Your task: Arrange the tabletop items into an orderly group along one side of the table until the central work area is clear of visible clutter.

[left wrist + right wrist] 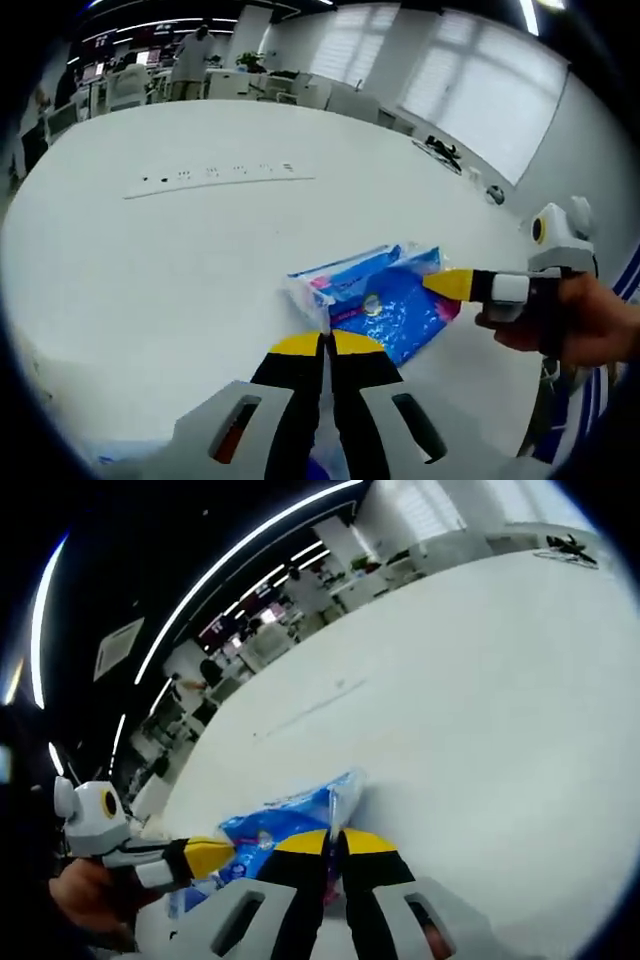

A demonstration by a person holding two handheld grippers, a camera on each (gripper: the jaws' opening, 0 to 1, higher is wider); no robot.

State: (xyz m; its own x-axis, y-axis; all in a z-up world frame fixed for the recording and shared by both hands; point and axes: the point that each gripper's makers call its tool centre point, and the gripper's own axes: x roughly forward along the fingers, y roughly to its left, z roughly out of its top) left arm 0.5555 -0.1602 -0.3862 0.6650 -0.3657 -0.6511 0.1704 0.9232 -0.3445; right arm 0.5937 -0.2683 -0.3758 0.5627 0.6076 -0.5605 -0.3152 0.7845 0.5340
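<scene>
The white table point(150, 270) stretches wide and bare in front of me, with only a long strip of small dark marks point(215, 178) lying well away toward its far side. Near my edge lies the blue plastic packet point(385, 295), flat and crinkled, with a white and pink end; in the right gripper view I see it again point(290, 825), just ahead of my tips.

My left gripper point(327, 345) has its jaws pressed together at the packet's near edge, and my right gripper point(335, 842) looks the same from its own view. I think each has pinched a bit of the film, though the tips hide the contact and I cannot be sure.

To do this well I should lift both ends together, keeping the film slightly taut so it neither sags nor slips. Then I would carry it low to one side of the table and set it square to the edge.
</scene>
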